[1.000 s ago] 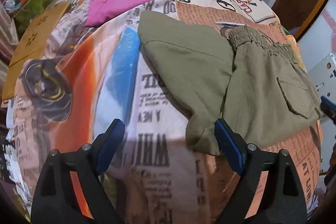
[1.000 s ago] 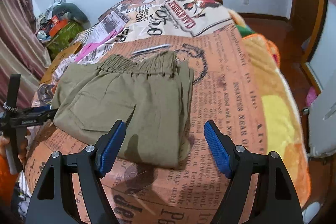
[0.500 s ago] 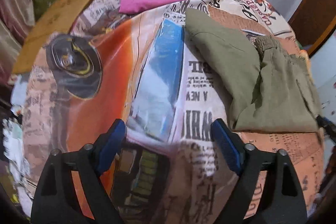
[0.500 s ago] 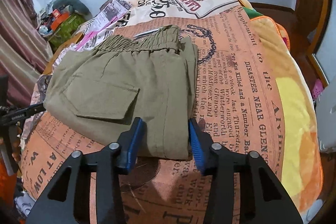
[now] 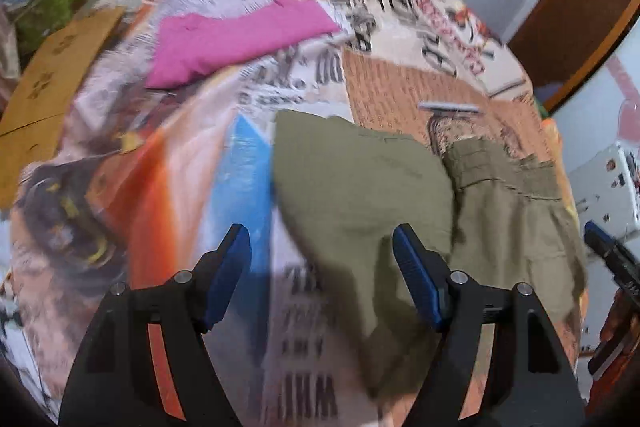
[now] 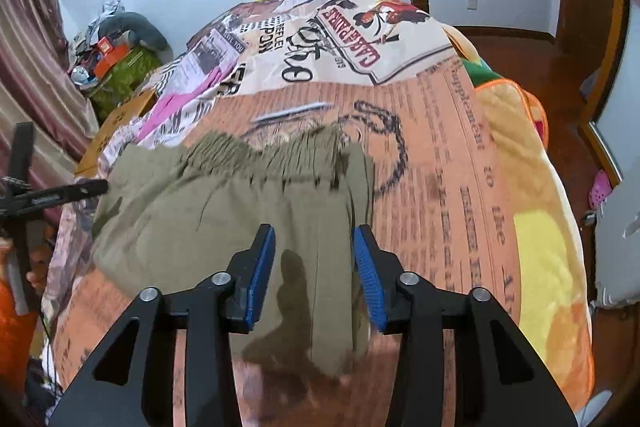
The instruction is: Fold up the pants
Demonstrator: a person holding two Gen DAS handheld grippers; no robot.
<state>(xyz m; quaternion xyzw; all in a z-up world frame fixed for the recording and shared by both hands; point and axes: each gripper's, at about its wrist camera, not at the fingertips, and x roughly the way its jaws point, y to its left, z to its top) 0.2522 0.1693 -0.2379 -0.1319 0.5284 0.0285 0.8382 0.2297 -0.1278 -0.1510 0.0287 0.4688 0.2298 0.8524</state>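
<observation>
Our left gripper (image 5: 322, 279) closing but spread over the folded olive pants (image 6: 224, 211), our right gripper (image 6: 314, 277) reopening slightly, touching nothing, newspaper-print bedspread (image 6: 440, 163) beneath

The pants (image 6: 224, 211) are matt olive woven cloth, with a puckered, gathered elastic waistband (image 6: 264, 151) at the far edge. They lie on a bed cover (image 6: 448, 163) of soft printed cloth with a dull newspaper pattern. Far left on it is a pink garment (image 5: 236, 39) of smooth matt knit. The right gripper (image 6: 314, 273) and left gripper (image 5: 320, 279) have matt black plastic arms, ribbed blue rubbery pads and small shiny metal pins. A flat brown cardboard sheet (image 5: 48, 83) lies far left. The floor (image 6: 516, 55) on the right is glossy reddish wood.
</observation>
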